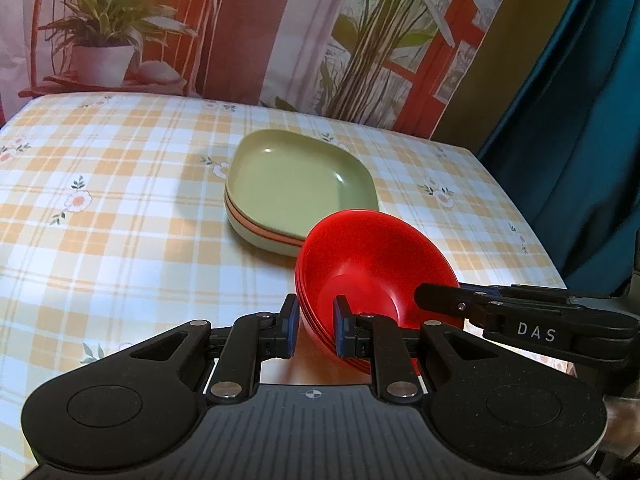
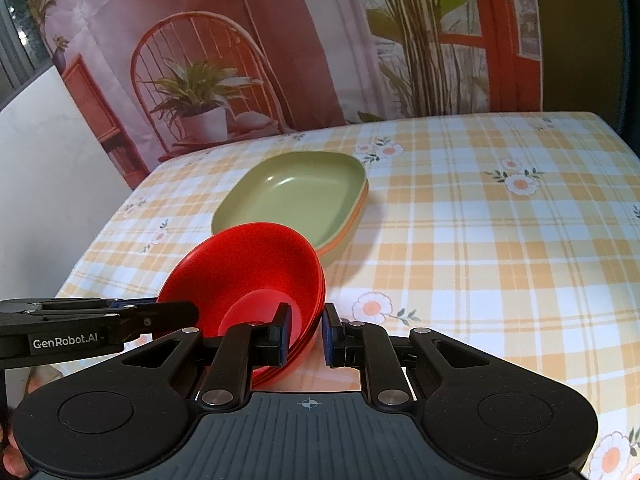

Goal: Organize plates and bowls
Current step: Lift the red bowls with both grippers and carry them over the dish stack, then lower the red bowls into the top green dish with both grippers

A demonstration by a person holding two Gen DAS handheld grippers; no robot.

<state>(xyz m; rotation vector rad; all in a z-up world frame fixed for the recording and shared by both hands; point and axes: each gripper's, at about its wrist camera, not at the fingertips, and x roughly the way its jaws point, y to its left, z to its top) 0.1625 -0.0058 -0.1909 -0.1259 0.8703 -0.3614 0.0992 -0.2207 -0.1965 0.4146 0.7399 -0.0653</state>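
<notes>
The left gripper [image 1: 314, 326] straddles the near rim of the stack of red bowls [image 1: 376, 264], one finger inside the stack and one outside. A gap shows beside the rim, so a firm clamp cannot be confirmed. The right gripper [image 2: 306, 330] straddles the opposite rim of the same stack [image 2: 248, 268] in the same way; its grip likewise cannot be told. The stack is tilted, near the front edge of the table [image 1: 100, 208]. Just behind it, a stack of green plates [image 1: 296, 188] lies flat on the checked cloth. The bowl rim overlaps the plates in both views; contact cannot be told.
</notes>
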